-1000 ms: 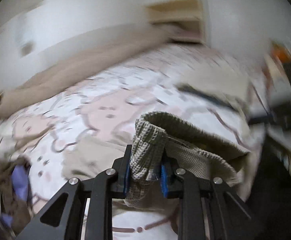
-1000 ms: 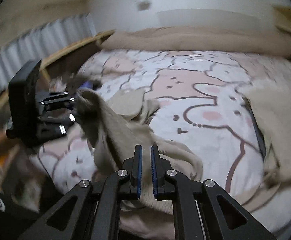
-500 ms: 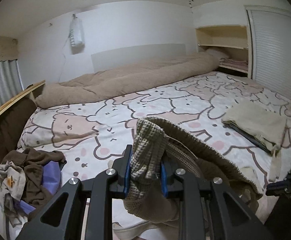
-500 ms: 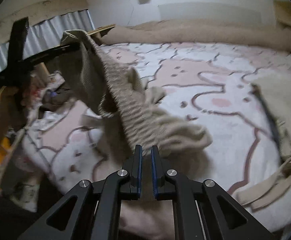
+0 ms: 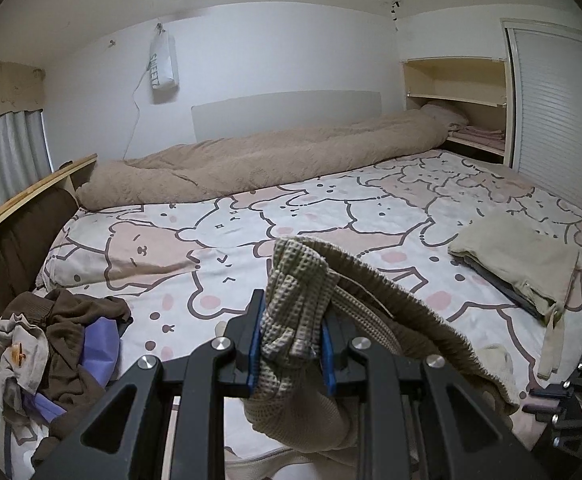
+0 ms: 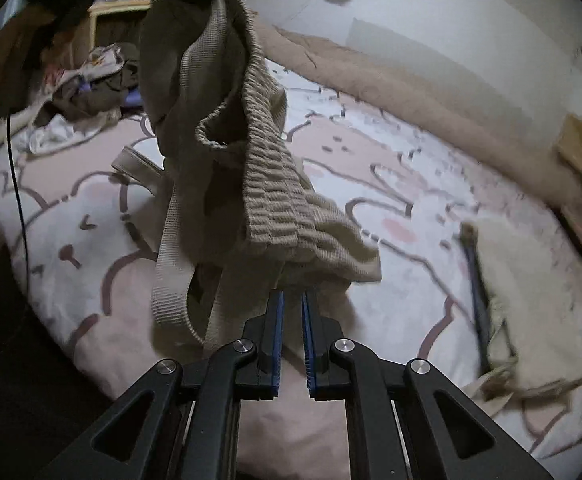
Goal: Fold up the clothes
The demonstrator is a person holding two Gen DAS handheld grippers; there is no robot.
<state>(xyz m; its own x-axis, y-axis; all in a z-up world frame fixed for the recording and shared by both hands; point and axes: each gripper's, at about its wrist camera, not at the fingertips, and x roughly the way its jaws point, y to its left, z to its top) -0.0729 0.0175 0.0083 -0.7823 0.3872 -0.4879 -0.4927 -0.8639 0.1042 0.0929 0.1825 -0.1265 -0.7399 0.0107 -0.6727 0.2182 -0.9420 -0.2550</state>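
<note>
A beige waffle-knit garment (image 5: pixel 299 276) is bunched between the blue pads of my left gripper (image 5: pixel 293 312), which is shut on it; the rest drapes off to the right and down. In the right wrist view the same garment (image 6: pixel 267 184) hangs from the upper left over the bear-print bed sheet (image 6: pixel 391 184), a flat strap dangling beside it. My right gripper (image 6: pixel 291 300) sits just under the garment's lower hem. Its jaws are opening, with a narrow gap and no cloth between the pads.
A folded beige stack (image 5: pixel 519 264) lies on the right of the bed. An unsorted pile of brown, purple and pale clothes (image 5: pixel 59 344) sits at the left corner by the wooden rail (image 5: pixel 31 192). A rolled tan duvet (image 5: pixel 271 164) lines the far side below a shelf niche (image 5: pixel 455 96).
The garment now hangs higher in front of the right gripper, which has dropped under its hem and parted its pads slightly. The left gripper keeps its grip; its view has steadied.
</note>
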